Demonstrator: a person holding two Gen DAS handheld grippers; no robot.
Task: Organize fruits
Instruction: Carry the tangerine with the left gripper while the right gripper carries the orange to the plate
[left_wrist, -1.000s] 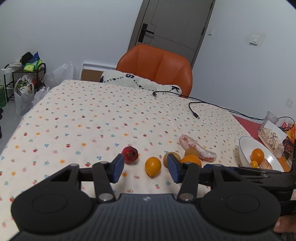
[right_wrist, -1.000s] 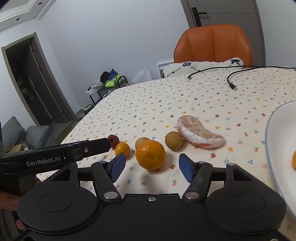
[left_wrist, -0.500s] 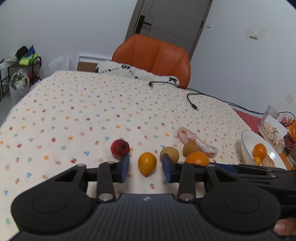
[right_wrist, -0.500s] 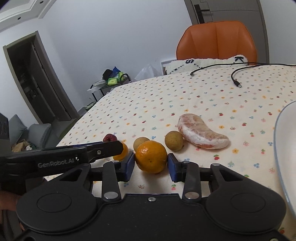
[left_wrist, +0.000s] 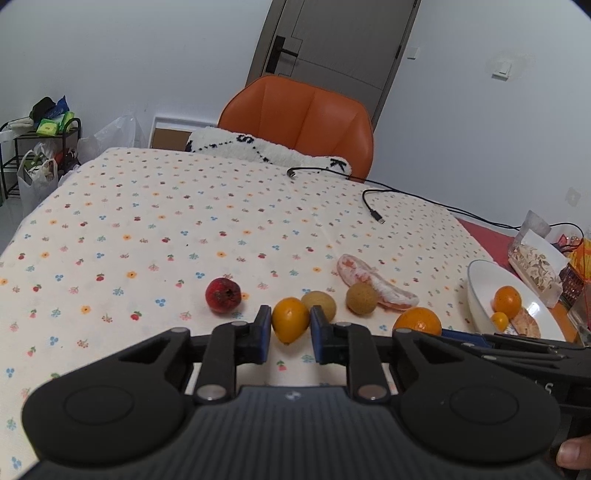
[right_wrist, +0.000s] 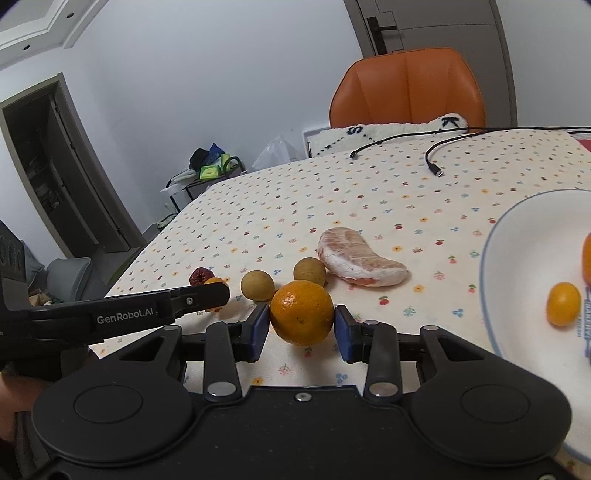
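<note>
Both grippers grip fruit: left gripper (left_wrist: 287, 329) apparently clamps a kumquat (left_wrist: 290, 319), right gripper (right_wrist: 301, 328) an orange (right_wrist: 301, 312).

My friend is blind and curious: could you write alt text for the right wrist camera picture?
A handheld right gripper is closed on a large orange on a flowered tablecloth. Behind it lie two small brownish fruits, a peeled pomelo segment and a white bowl at right.

Five loose fruits (left_wrist: 290, 319), one pomelo segment (left_wrist: 376, 286), one bowl (left_wrist: 476, 291), two cables (left_wrist: 373, 210), one chair (left_wrist: 299, 118).
</note>
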